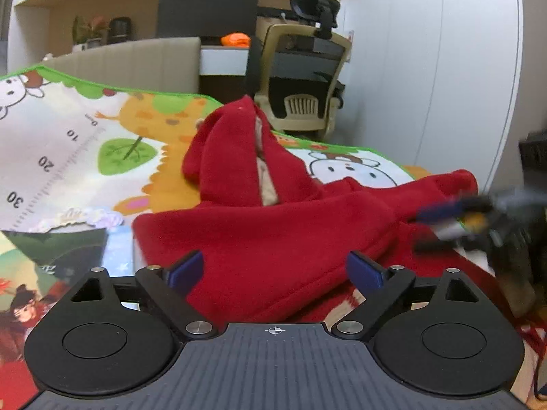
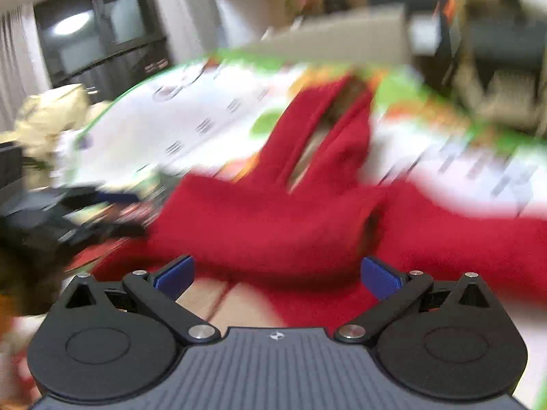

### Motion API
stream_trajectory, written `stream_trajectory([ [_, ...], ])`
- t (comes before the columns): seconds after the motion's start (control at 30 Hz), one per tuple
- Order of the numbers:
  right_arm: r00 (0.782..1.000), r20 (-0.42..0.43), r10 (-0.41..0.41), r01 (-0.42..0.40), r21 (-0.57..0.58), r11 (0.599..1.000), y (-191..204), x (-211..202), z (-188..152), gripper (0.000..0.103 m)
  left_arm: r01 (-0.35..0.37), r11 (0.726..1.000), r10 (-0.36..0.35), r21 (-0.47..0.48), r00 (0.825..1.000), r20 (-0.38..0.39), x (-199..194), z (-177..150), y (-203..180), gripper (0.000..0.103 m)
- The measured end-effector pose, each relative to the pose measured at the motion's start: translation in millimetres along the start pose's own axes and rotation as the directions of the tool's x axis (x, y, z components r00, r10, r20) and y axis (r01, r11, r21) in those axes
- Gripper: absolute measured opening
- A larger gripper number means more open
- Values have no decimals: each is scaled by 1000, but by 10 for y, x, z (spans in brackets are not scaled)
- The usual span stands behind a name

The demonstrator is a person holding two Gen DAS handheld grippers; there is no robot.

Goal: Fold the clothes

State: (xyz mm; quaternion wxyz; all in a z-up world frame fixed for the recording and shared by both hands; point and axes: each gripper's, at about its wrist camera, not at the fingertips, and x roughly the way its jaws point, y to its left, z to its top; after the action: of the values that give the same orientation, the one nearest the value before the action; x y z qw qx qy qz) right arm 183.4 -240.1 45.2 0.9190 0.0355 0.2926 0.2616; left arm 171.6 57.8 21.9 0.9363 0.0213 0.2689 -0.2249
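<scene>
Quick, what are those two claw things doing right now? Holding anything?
Left gripper: open, holding nothing, red garment lying ahead of it.
Right gripper: open, holding nothing, though its view is blurred.

Both wrist views low, close, sharing red garment (image 1: 273, 239).

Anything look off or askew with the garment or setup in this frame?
Nothing damaged. The red hoodie lies crumpled on the play mat, hood bunched upward, unfolded. Both grippers are open, and the right wrist view is motion-blurred.
</scene>
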Motion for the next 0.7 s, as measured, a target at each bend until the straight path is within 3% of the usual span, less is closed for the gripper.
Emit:
stream_trajectory([
  [0.07,998,13,-60,60,0,998,-61,81,81,94,23,999,-23,-28,1000,-6,40,-19,15,95],
  [0.17,995,-52,-87,90,60,994,-215,379,141,60,58,997,-59,-55,998,-8,167,-49,-50,95],
  [0.2,993,-91,-75,83,86,993,-267,512,144,34,69,996,-70,-58,998,-9,211,-56,-82,96],
  [0.23,994,-83,-68,75,89,993,-271,537,182,19,76,995,-77,-56,997,-8,239,-49,-114,96],
  [0.33,998,-35,-51,54,86,995,-259,559,313,14,91,995,-91,-48,996,17,256,-10,-176,97],
  [0.47,985,93,-142,139,39,990,-302,343,545,14,88,994,-86,-69,996,27,326,9,-196,99],
  [0.63,959,-79,-271,270,-14,963,-483,654,208,15,56,990,-64,-133,997,-53,617,-158,-207,100],
  [0.7,956,-36,-292,288,-74,955,-433,610,114,21,45,991,-54,-125,996,-69,667,-172,-219,101],
])
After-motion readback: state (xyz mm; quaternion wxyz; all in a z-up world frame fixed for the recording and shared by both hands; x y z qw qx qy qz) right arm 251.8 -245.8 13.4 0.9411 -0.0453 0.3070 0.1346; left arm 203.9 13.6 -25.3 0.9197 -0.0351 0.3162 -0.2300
